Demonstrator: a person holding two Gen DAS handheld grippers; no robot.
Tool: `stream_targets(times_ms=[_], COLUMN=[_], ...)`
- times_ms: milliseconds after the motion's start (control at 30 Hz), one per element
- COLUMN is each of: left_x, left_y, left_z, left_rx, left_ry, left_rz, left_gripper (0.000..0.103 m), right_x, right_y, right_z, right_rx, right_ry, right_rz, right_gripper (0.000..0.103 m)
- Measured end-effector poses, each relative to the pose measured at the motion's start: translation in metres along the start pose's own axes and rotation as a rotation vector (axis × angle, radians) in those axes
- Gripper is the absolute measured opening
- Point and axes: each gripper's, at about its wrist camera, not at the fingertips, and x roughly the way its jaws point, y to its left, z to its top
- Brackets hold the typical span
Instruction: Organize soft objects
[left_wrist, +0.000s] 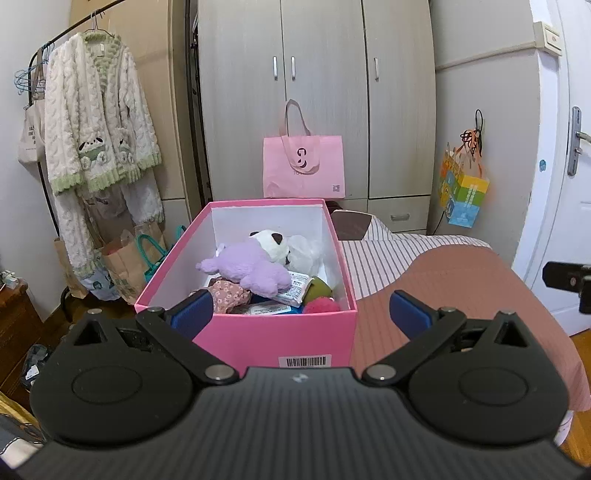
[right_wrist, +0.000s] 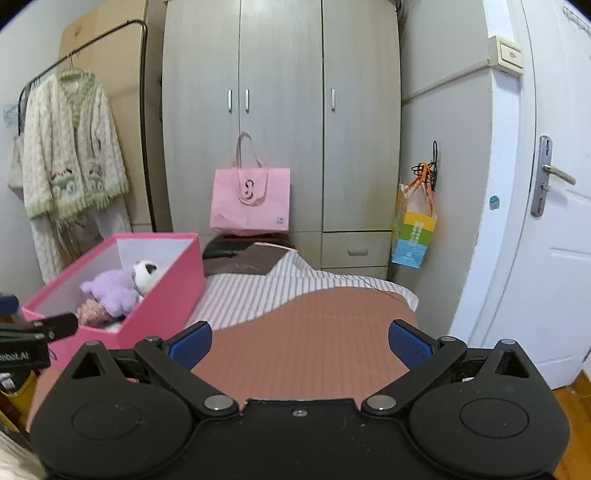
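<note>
The left gripper (left_wrist: 301, 308) has its blue ribbed pads spread wide with nothing between them, and just ahead of it, almost under the fingertips, sits the pink box (left_wrist: 258, 336), a stiff rectangular cardboard carton with white inner walls and a barcode sticker on its near face. The right gripper (right_wrist: 300, 345) is likewise spread wide and empty, and what lies below and ahead of it is only bare bedcover (right_wrist: 314, 332), a flat reddish-brown sheet with fine ribbing, while the box stands off to its left. Inside the box, nearest the left gripper, lie a round pink fuzzy ball (left_wrist: 320, 305), an olive-green lump (left_wrist: 319, 289), a flowery fabric bundle (left_wrist: 229, 293) and a crinkly printed packet (left_wrist: 295, 290); further in rests a lilac plush toy (left_wrist: 251, 269), thick-piled and floppy, and behind it a white plush with dark patches (left_wrist: 271, 243) beside something pale and fluffy. Judging by this, the sorting looks nearly or wholly finished: every soft thing in sight is already in the box, nothing loose shows on the cover, and what may remain is at most a tidy-up or a lid, though none is in view. Beyond the cover, a striped sheet (right_wrist: 258, 291) runs toward a brown cushion (right_wrist: 243, 258). Further off stand a pink tote bag (left_wrist: 303, 166) against the pale wood-grain wardrobe (left_wrist: 325, 92), and a knitted cream cardigan (left_wrist: 98, 114) hanging on a rail to the far left.
</note>
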Motion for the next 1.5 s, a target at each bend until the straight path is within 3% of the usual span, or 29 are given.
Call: stream_targets(times_ms=[333, 700, 1200, 1500], left_x=[-0.005, -0.005, -0.007, -0.010], left_y=[-0.008, 0.004, -0.001, -0.005], left_z=[-0.006, -0.003, -0.010, -0.014], left_rx=[0.019, -0.058, -0.017, 0.005], left_ry=[0.012, 0.039, 0.047, 0.003], left_rz=[0.017, 0.016, 0.022, 0.076], left_gripper=[0.103, 0.103, 0.103, 0.103], right_x=[-0.009, -0.014, -0.017, -0.019], right_y=[0.002, 0.007, 0.011, 0.008], right_z=[-0.009, -0.013, -0.018, -0.020], right_rx=[0.008, -0.012, -0.029, -0.009], right_ry=[0.021, 0.013, 0.007, -0.001], right_rz=[-0.012, -0.011, -0.021, -0.030], right_gripper=[0.103, 0.103, 0.103, 0.103])
